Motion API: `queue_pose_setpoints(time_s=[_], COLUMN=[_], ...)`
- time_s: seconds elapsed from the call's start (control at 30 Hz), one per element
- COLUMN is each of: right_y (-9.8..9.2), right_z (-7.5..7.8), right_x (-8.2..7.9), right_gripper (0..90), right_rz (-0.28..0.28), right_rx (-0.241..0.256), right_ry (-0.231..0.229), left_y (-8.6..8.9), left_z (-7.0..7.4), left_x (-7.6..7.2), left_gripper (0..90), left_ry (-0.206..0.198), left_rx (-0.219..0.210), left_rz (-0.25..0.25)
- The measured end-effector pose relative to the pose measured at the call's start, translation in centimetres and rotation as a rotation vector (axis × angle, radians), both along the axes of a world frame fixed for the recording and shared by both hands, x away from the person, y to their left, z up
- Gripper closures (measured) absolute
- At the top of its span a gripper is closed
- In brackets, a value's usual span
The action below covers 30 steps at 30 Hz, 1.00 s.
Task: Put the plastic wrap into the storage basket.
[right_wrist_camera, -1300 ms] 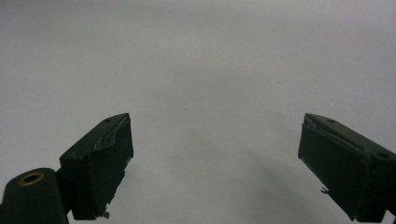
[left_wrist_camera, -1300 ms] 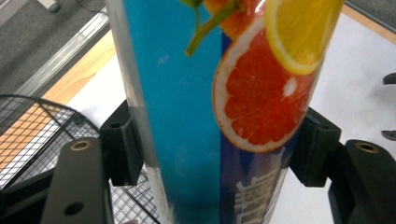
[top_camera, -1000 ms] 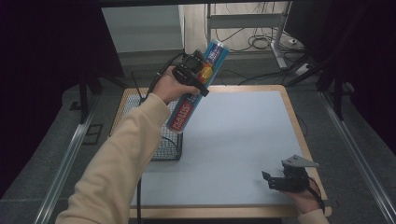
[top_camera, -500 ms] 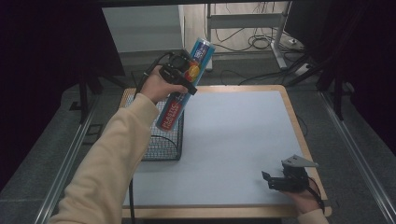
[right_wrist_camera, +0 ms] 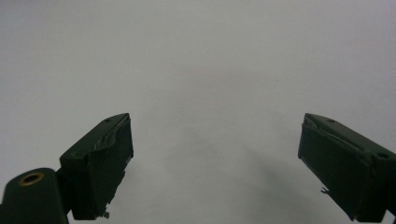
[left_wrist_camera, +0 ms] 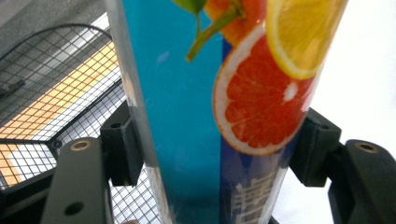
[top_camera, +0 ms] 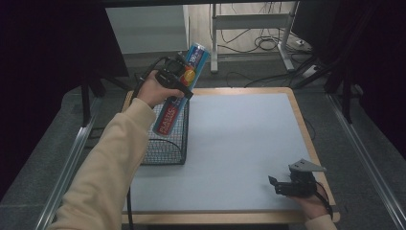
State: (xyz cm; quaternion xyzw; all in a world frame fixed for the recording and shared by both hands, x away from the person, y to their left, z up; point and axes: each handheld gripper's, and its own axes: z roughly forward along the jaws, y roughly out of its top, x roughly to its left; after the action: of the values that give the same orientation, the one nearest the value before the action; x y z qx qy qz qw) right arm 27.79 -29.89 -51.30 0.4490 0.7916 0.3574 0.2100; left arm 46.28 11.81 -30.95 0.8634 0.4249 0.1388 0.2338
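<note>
One relation: the tall can, pinched by the left tongs, hangs tilted above the wire basket; I judge the coming move to be lowering it into that basket.
High view, can: its long axis leans, top end up and away past the basket's far edge, bottom end down over the basket's open top, near its right wall.
High view, left tongs: clamped across the can about a third of the way down, above the basket's far right corner.
High view, right tongs: resting on the bench, well apart from the basket, toward the near right corner; the left hand is clearly the nearer one.
Left gripper view, can: held between both jaws, orange-slice print facing the camera; the basket mesh lies behind and to the left.
Right gripper view, right tongs: jaws spread wide over bare bench surface, nothing between them.
Hidden: the can's two ends are cut off in the left gripper view; whether its bottom has passed below the basket rim I cannot tell.
</note>
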Motion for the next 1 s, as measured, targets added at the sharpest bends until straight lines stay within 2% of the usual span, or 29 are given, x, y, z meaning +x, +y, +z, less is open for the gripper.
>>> queue_pose_setpoints(time_s=[0.23,0.33,0.67,1.0], right_y=[0.0,0.0,-0.1,-0.2], right_z=[0.0,0.0,-0.1,-0.2], right_x=[0.0,0.0,0.1,0.2], right_gripper=[10.3,10.3,10.3,10.3], right_rz=[0.0,0.001,0.0,-0.005], right_rx=[0.0,-0.001,-0.009,-0.009], right_ry=[-0.001,0.0,0.002,0.006], left_y=[0.6,0.8,1.5,2.1], left_z=[-0.8,-1.2,-3.6,-6.1], left_x=[0.5,0.7,2.3,3.8], left_gripper=[32.0,32.0,32.1,32.0], left_ry=[0.011,0.013,0.031,0.055], left_rx=[0.028,0.028,0.07,0.09], left_rz=[0.019,0.028,0.075,0.103])
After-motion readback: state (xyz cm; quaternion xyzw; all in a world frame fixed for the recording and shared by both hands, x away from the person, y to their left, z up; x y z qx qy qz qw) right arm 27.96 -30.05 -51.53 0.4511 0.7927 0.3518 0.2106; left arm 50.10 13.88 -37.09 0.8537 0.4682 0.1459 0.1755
